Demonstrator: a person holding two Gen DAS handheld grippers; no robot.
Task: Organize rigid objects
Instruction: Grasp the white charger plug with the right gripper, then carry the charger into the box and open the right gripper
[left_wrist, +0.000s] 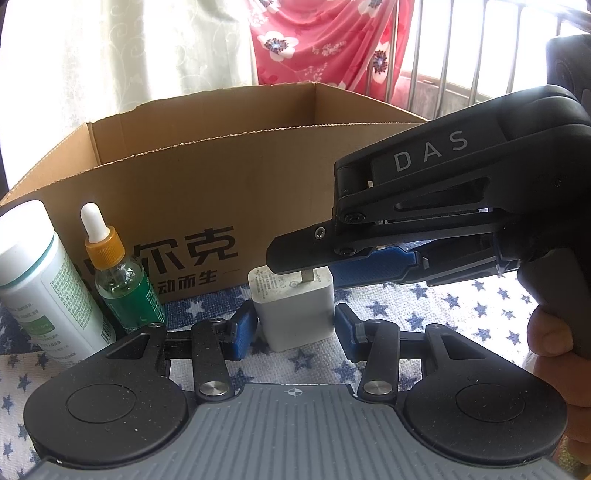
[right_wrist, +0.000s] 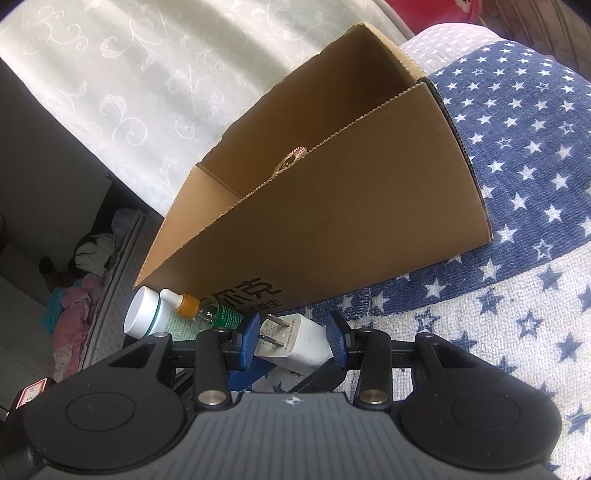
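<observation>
Two grippers bracket the white rectangular plastic charger plug (left_wrist: 295, 314), standing prongs-up on the star-patterned blue cloth (left_wrist: 424, 306) before the brown cardboard box (left_wrist: 221, 177). Left gripper (left_wrist: 295, 326) and right gripper (right_wrist: 294, 334) fingers released. Advice: close squarely on flat sides, lift vertically, clear the box rim

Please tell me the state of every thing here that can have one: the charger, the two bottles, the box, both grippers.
white charger: upright on the cloth, prongs up
left gripper: open, pads either side of the charger
right gripper: open, around the charger's top
dropper bottle: upright, capped
white bottle: standing, capped
cardboard box: open at the top
</observation>
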